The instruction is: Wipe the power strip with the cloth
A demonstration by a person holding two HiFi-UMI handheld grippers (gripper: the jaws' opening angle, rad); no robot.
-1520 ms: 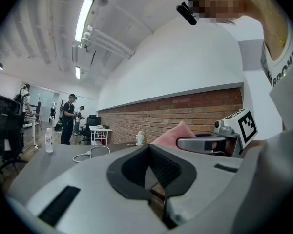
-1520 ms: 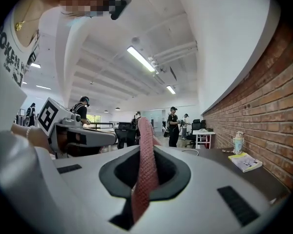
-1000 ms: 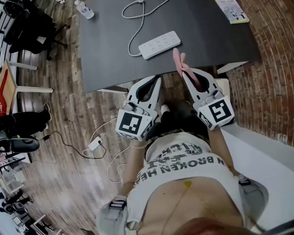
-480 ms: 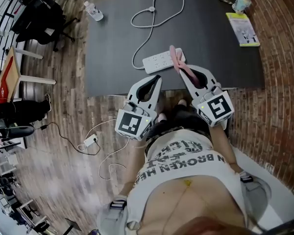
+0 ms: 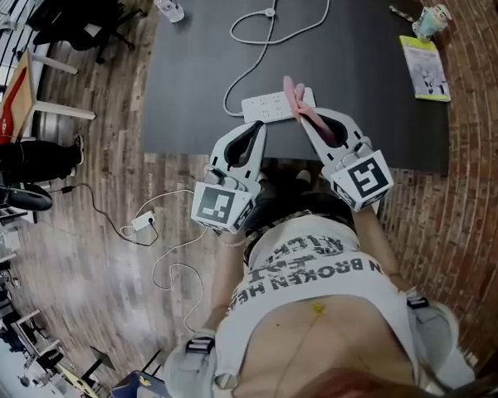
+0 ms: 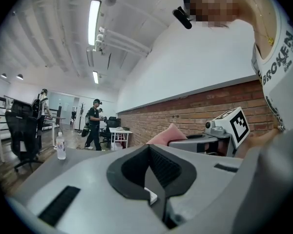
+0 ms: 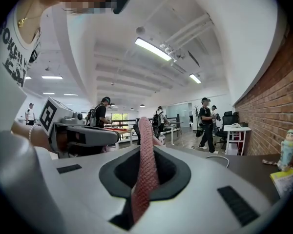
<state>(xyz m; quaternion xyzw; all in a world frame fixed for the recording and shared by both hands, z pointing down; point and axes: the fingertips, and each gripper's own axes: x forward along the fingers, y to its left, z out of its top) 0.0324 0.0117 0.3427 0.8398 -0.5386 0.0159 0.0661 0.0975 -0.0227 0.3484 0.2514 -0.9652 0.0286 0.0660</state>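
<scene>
A white power strip (image 5: 272, 106) lies near the front edge of the dark table (image 5: 357, 73), its cable (image 5: 270, 23) looping toward the far side. My right gripper (image 5: 303, 116) is shut on a pink cloth (image 5: 295, 98), whose free end sticks up over the strip's right end. In the right gripper view the cloth (image 7: 146, 165) stands upright between the closed jaws of the gripper (image 7: 146, 147). My left gripper (image 5: 256, 131) is shut with nothing in it, just short of the strip's near side; its closed tips (image 6: 149, 147) point level.
A water bottle (image 5: 168, 5) stands at the table's far left corner. A yellow-green booklet (image 5: 427, 66) and a small figurine (image 5: 432, 19) sit at the far right. Floor cables (image 5: 141, 222) lie left of me; people and office chairs fill the room beyond.
Both grippers have moved forward to the table's front edge. The cloth's tip, which hung short of the strip, now stands over the strip's right end.
</scene>
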